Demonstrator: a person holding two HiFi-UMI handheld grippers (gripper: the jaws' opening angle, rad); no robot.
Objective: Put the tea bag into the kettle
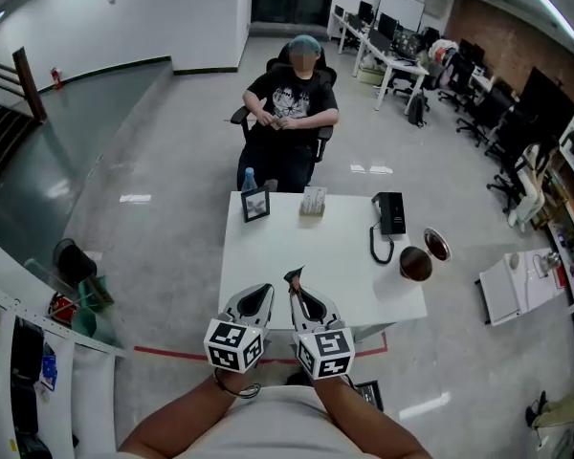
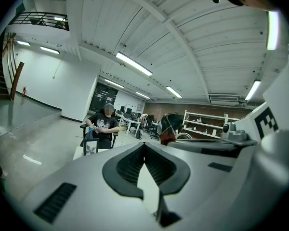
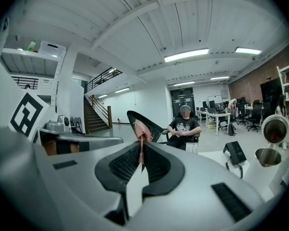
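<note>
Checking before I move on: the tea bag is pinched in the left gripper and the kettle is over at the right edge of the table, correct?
Not quite. The tea bag is pinched in the right gripper, not the left; the right gripper view shows it between the closed jaws. The left gripper is shut with nothing in it. The kettle is indeed at the right edge of the table.

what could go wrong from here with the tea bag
1. The right gripper pinches the tea bag only at its jaw tips, so it might slip on the way.
2. The kettle stands near the table's right edge; a bump could push it off.
</note>
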